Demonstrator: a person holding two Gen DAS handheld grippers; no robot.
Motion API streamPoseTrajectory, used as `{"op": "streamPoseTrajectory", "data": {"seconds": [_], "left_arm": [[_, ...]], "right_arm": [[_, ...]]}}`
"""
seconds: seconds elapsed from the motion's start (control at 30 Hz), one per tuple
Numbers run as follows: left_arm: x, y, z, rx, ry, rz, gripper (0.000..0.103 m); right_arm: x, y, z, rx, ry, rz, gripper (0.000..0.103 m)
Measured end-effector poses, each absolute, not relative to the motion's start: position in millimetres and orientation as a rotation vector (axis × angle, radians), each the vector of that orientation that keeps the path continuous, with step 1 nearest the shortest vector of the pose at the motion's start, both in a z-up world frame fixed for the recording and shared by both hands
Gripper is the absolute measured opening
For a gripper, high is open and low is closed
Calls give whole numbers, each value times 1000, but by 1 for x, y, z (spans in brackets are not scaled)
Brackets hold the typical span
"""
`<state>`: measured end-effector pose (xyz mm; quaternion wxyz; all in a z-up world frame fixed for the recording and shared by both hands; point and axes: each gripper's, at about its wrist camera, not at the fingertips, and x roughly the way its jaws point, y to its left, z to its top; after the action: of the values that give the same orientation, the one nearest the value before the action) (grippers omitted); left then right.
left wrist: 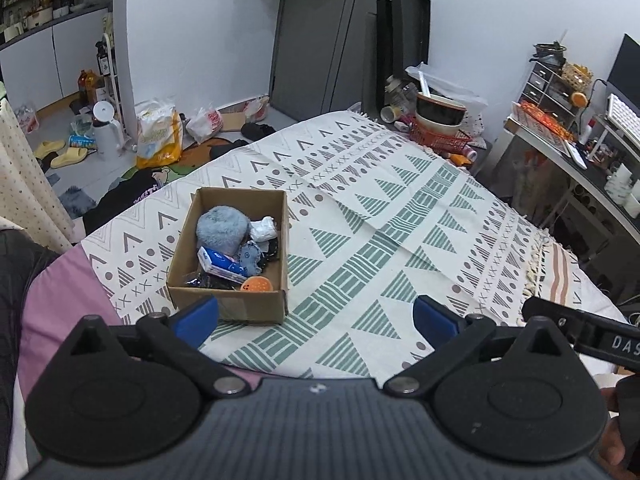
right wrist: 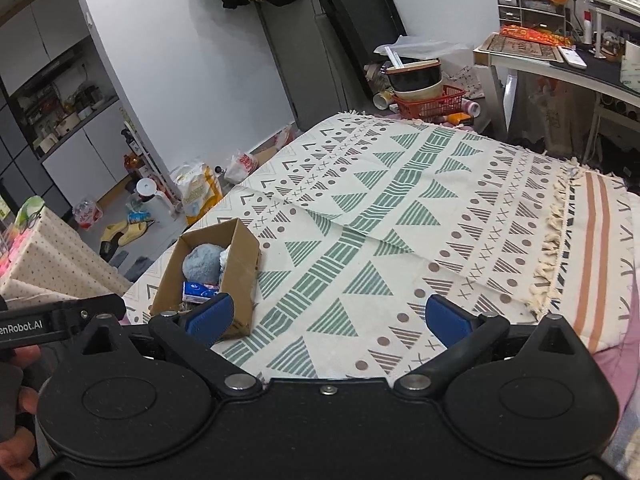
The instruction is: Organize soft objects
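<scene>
A brown cardboard box [left wrist: 256,304] sits on the patterned cloth [left wrist: 360,240] at the near left. Inside lie a fluffy grey-blue plush [left wrist: 222,229], a white soft item [left wrist: 263,229], a blue tissue pack [left wrist: 222,263], an orange smiley ball [left wrist: 257,284] and dark items. The box also shows in the right wrist view [right wrist: 240,264], with the plush [right wrist: 202,266] in it. My left gripper [left wrist: 316,320] is open and empty, just in front of the box. My right gripper [right wrist: 328,316] is open and empty, to the right of the box.
A red basket [left wrist: 440,136] with stacked bowls stands beyond the far edge of the cloth. A cluttered desk [left wrist: 568,152] is at the right. Bags, slippers and a white jug [left wrist: 106,132] lie on the floor at the left.
</scene>
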<state>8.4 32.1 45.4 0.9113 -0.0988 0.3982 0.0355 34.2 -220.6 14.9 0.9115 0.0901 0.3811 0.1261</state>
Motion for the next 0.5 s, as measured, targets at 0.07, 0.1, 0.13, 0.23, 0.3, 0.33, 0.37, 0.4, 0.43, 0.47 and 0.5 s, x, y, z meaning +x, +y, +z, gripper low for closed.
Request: {"op": "streamPoseTrajectory", "data": {"seconds": [0.07, 0.1, 0.13, 0.23, 0.3, 0.33, 0.37, 0.4, 0.43, 0.47, 0.5], "left_arm": [[3, 29, 48, -200, 817, 75, 102], [1, 28, 49, -198, 814, 74, 102], [-3, 26, 51, -193, 810, 71, 102], [-12, 20, 56, -178, 797, 62, 102], [-16, 18, 58, -171, 792, 62, 102], [-18, 18, 58, -172, 790, 63, 102], [-21, 18, 59, -176, 788, 62, 102], [-23, 18, 59, -180, 787, 61, 102], [-25, 19, 59, -184, 786, 60, 102], [-27, 19, 59, -186, 784, 61, 102], [-27, 19, 59, -183, 784, 62, 102]], "right_arm": [[30, -225, 15, 196, 788, 254, 103], [27, -227, 16, 195, 787, 252, 103], [25, -228, 17, 190, 785, 248, 103], [16, -228, 19, 158, 777, 234, 103], [11, -229, 21, 143, 765, 231, 103], [9, -229, 23, 141, 762, 232, 103], [8, -229, 24, 140, 760, 232, 103], [7, -229, 25, 141, 757, 233, 103], [5, -229, 25, 141, 754, 233, 103], [4, -229, 26, 139, 753, 231, 103], [4, -228, 26, 138, 752, 228, 103]]}}
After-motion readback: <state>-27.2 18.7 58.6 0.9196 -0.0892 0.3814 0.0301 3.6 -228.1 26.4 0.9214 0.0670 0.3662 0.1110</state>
